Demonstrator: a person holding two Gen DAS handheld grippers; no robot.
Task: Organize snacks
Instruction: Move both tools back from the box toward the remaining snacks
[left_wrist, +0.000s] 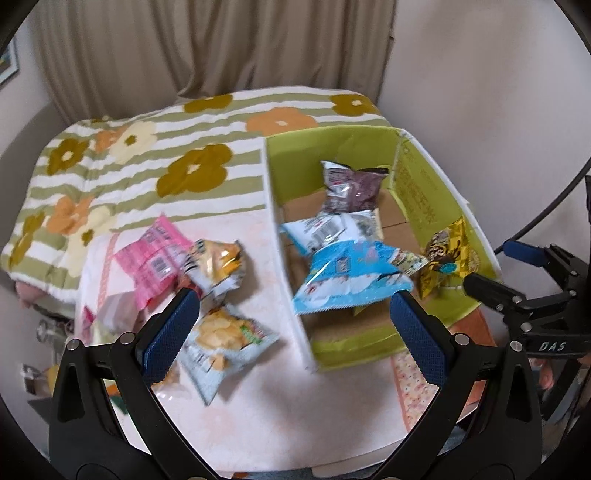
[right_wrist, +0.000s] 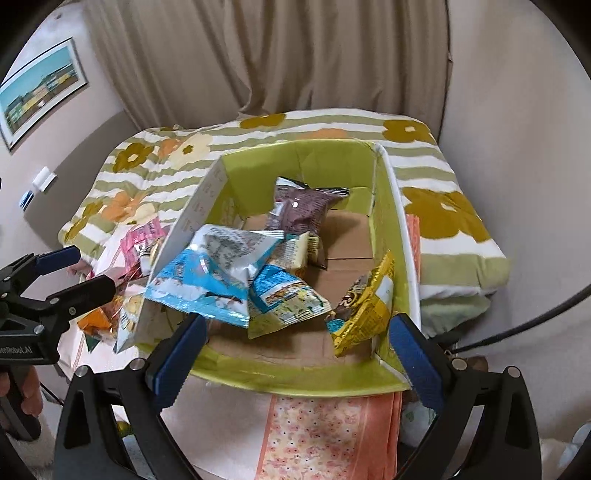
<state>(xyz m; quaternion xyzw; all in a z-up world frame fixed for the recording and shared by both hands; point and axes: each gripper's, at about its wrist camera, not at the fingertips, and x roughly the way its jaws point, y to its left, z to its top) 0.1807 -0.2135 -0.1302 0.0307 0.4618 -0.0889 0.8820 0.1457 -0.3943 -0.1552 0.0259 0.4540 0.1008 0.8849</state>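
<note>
A green cardboard box (left_wrist: 436, 206) (right_wrist: 384, 206) holds several snack bags: a purple bag (left_wrist: 351, 188) (right_wrist: 301, 208), a white bag (left_wrist: 328, 229) (right_wrist: 236, 247), a blue bag (left_wrist: 351, 280) (right_wrist: 199, 284) and a yellow bag (left_wrist: 447, 258) (right_wrist: 365, 310). Outside it on the table lie a pink bag (left_wrist: 151, 258), an orange-white bag (left_wrist: 218, 266) and a potato chip bag (left_wrist: 225, 339). My left gripper (left_wrist: 291, 325) is open and empty above the table by the box's left wall. My right gripper (right_wrist: 295, 354) is open and empty over the box's near edge.
A bed with a flowered striped blanket (left_wrist: 147, 155) (right_wrist: 443, 206) lies behind the table. A pink patterned cloth (right_wrist: 317, 435) covers the table (left_wrist: 295, 406) in front of the box. Curtains hang behind. The right gripper shows at the right of the left wrist view (left_wrist: 517, 291).
</note>
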